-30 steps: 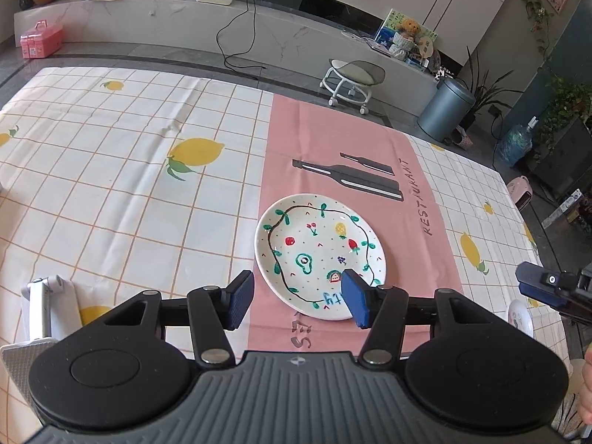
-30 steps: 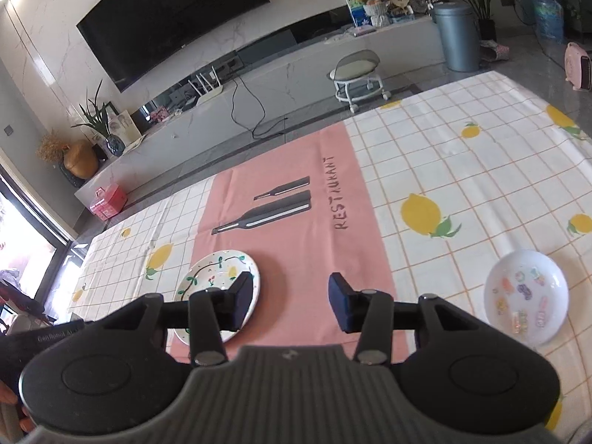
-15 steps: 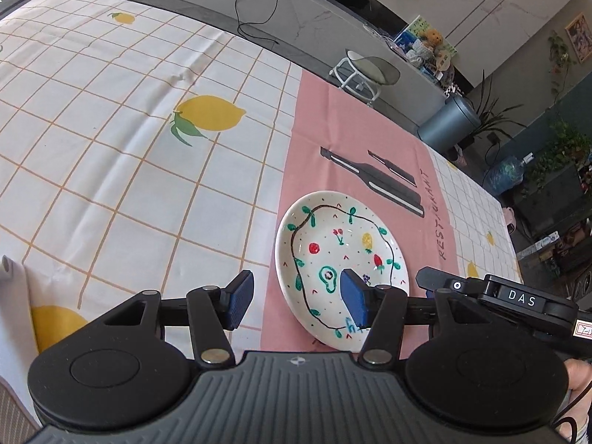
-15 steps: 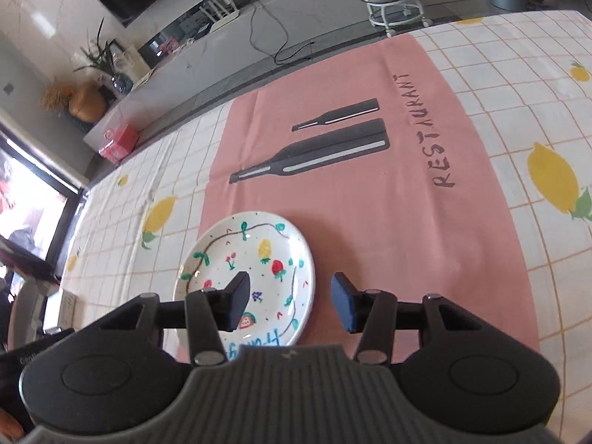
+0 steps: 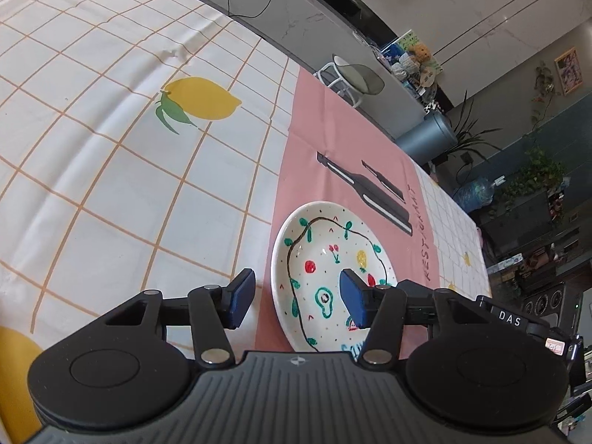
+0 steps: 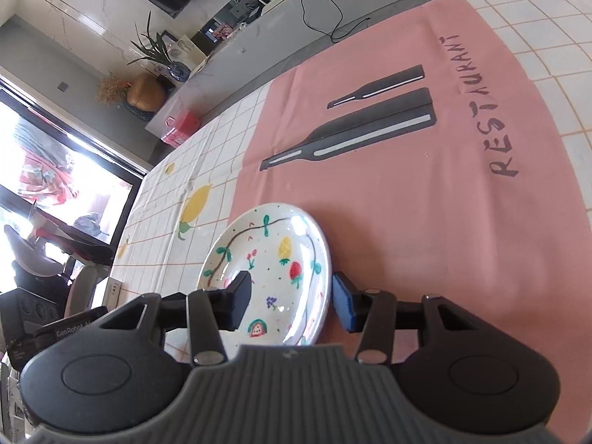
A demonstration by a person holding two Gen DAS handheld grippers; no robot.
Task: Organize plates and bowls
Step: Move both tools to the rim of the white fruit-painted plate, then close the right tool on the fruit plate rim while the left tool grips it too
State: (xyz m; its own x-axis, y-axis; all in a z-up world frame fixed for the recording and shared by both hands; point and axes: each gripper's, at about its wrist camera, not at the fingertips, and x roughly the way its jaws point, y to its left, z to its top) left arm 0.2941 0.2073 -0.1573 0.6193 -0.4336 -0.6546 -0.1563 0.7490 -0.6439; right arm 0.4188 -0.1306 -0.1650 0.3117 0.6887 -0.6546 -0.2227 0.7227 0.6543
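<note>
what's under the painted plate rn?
The painted plate lies on the pink cloth, its left edge about at the seam with the lemon-check cloth. Nothing shows beneath it except cloth; the spot directly under it is covered. The plate holds only painted fruit.

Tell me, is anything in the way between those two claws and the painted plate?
Nothing visible is. The left gripper and the right gripper each straddle an edge of the painted plate, jaws open, only bare tablecloth around it.
</note>
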